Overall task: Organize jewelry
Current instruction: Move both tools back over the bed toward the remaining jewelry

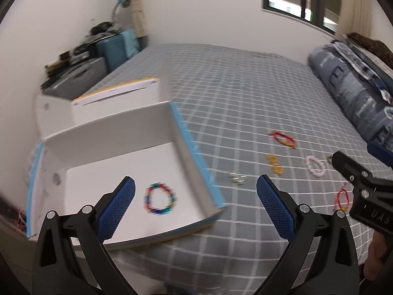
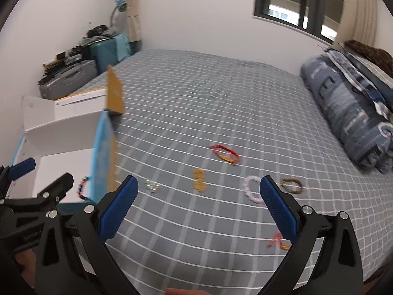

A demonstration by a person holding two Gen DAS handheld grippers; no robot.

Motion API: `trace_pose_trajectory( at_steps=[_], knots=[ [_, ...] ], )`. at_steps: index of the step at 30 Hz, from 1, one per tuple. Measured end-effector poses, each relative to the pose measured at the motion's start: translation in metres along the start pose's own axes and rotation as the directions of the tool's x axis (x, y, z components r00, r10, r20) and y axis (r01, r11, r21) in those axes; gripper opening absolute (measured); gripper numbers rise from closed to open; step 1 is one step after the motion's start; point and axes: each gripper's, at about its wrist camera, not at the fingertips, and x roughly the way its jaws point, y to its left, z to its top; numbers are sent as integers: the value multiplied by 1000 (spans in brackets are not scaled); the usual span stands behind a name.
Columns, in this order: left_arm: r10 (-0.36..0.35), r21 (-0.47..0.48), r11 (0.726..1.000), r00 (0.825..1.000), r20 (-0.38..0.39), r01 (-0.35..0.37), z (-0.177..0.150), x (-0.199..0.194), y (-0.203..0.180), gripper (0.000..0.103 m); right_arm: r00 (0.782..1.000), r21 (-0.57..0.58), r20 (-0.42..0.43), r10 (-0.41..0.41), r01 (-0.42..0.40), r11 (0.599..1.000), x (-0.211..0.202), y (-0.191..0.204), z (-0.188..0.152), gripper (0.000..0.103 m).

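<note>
1. The left gripper (image 1: pixel 195 191) hangs spread and empty over the open white box (image 1: pixel 189 152), where a multicoloured bead bracelet (image 1: pixel 160 199) lies on the floor.
2. The right gripper (image 2: pixel 199 191) is also spread, holding nothing, above the checked bedsheet (image 2: pixel 221 98).
3. A red bracelet (image 2: pixel 224 153), pink bracelet (image 2: pixel 251 189), gold piece (image 2: pixel 199 180) and small silver pieces (image 2: pixel 152 186) lie loose on the sheet.

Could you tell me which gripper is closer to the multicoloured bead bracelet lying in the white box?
Left. The left gripper hovers open just over the multicoloured bead bracelet; the right gripper is off to its right over the bed.
</note>
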Motion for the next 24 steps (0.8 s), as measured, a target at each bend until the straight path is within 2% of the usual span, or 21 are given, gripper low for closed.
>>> trace_pose_trajectory(
  at_steps=[3, 7, 11, 14, 20, 24],
  knots=[
    [-37, 31, 999, 999, -6, 37, 7, 12, -31, 97, 999, 29, -20, -48, 48, 998, 7, -36, -8, 95],
    [-92, 58, 994, 995, -30, 94, 10, 34, -70, 97, 996, 86, -57, -70, 74, 994, 21, -78, -21, 95],
    [-108, 76, 991, 991, -75, 114, 7, 73, -101, 97, 989, 156, -114, -98, 116, 981, 48, -118, -37, 95],
    [-111, 81, 989, 988, -102, 120, 3, 99, -109, 97, 983, 185, -158, -91, 120, 975, 67, -140, -51, 95],
    [-120, 45, 991, 978, -170, 129, -17, 159, -107, 97, 972, 189, -203, -117, 156, 970, 98, -158, -81, 95],
    [-98, 36, 993, 973, -208, 108, -30, 190, -106, 97, 964, 212, -245, -101, 155, 965, 119, -165, -97, 95]
  ],
)
